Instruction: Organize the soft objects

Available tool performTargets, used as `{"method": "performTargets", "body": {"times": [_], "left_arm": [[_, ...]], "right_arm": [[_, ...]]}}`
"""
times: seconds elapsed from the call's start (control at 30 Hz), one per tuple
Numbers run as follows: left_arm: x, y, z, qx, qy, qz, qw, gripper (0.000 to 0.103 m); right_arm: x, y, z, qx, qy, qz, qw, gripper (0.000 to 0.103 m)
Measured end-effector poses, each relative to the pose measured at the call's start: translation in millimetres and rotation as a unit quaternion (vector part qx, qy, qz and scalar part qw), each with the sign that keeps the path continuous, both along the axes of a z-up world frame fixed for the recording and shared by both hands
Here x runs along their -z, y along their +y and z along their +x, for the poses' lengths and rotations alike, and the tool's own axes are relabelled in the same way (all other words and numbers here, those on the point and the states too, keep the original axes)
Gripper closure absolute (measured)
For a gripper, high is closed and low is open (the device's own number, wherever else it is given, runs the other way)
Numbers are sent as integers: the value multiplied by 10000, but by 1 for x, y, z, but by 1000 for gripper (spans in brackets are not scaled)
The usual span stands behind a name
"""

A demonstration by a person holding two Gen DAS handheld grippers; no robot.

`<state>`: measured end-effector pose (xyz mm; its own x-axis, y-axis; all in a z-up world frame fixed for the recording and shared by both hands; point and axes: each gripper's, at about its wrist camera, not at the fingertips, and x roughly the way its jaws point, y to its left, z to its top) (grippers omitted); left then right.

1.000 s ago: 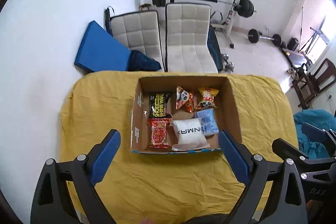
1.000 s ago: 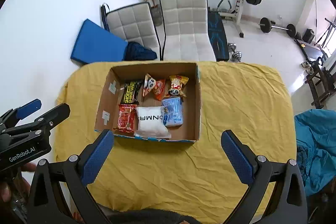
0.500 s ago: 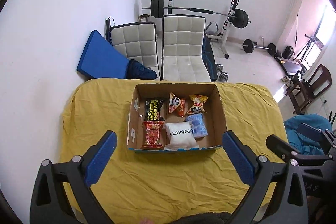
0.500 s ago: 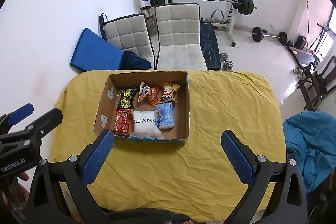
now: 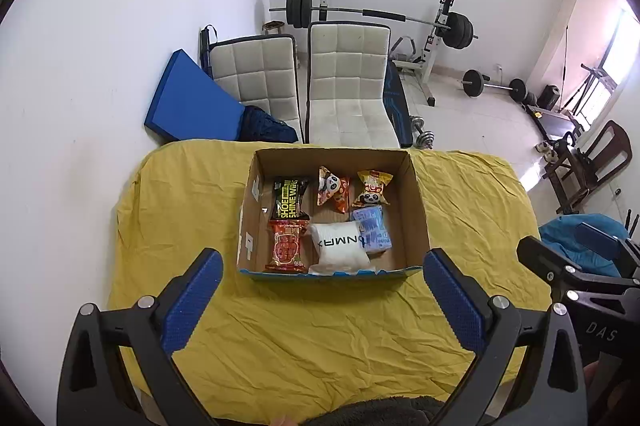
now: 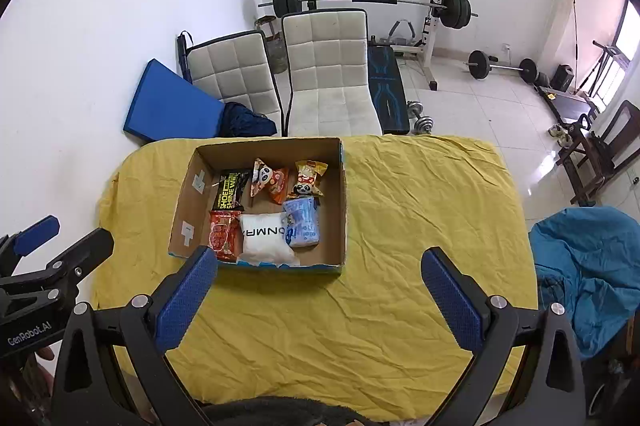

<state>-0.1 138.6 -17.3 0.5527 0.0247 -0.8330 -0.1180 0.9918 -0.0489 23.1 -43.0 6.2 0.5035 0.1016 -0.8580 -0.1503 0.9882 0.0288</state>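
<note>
A cardboard box (image 5: pixel 417 210) (image 6: pixel 342 210) stands on the yellow-covered table (image 5: pixel 320 338) (image 6: pixel 420 210). In it lie a white pouch (image 5: pixel 341 244) (image 6: pixel 266 240), a red packet (image 5: pixel 286 246) (image 6: pixel 223 234), a black shoe-wipes packet (image 5: pixel 289 198) (image 6: pixel 230 190), two panda snack bags (image 5: pixel 334 188) (image 6: pixel 270 181) and a blue packet (image 5: pixel 373 234) (image 6: pixel 303 221). My left gripper (image 5: pixel 320 302) is open and empty, held high above the table's near side. My right gripper (image 6: pixel 316 298) is open and empty, to the right of the box.
Two white chairs (image 5: pixel 348 94) (image 6: pixel 328 82), a blue mat (image 5: pixel 192 102) and a barbell rack (image 5: pixel 440 26) stand beyond the table. A blue cloth (image 6: pixel 588 266) lies at the right. The white wall (image 5: pixel 120 66) runs along the left.
Both grippers have pulled back and up from the box, so it looks smaller and farther away. The box contents have not moved.
</note>
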Motion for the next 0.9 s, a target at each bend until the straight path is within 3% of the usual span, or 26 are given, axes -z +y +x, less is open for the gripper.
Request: {"method": "performTargets", "body": {"times": [0.9], "left_arm": [[9, 6, -6, -153, 102, -102, 9998, 0]], "right_arm": [[5, 1, -1, -47, 19, -81, 10000, 0]]}}
